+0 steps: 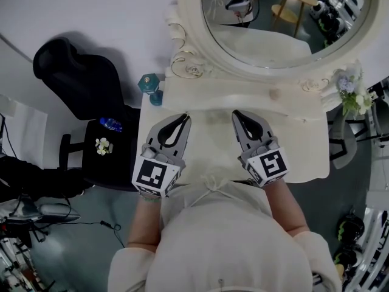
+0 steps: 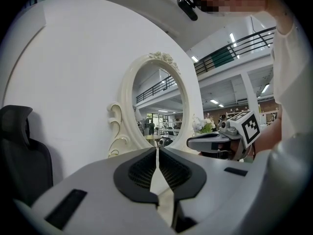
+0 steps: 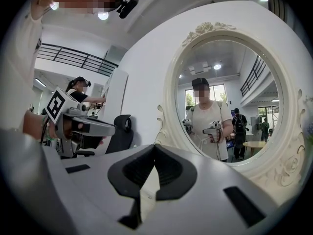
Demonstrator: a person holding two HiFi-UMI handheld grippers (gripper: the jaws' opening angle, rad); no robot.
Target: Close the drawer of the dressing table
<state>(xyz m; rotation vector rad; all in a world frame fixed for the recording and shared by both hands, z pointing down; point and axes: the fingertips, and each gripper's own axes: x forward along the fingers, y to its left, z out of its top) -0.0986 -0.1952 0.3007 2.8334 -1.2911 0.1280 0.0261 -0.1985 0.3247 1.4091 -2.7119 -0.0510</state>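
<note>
The cream dressing table [image 1: 213,135] stands against the wall, with its oval mirror [image 1: 285,17] at the back. No view shows its drawer; the front of the table is hidden under the person's body. My left gripper [image 1: 185,115] hovers level over the left half of the tabletop, jaws shut and empty. My right gripper [image 1: 234,112] hovers beside it over the middle, also shut on nothing. In the left gripper view the closed jaws [image 2: 157,150] point at the mirror frame [image 2: 124,131]. The right gripper view shows its closed jaws [image 3: 154,146] below the mirror [image 3: 230,102].
A teal bottle [image 1: 149,83] stands at the table's back left corner. A spray of flowers [image 1: 347,90] sits at its right end. A black office chair [image 1: 79,78] stands left of the table, with a water bottle [image 1: 110,124] on its seat.
</note>
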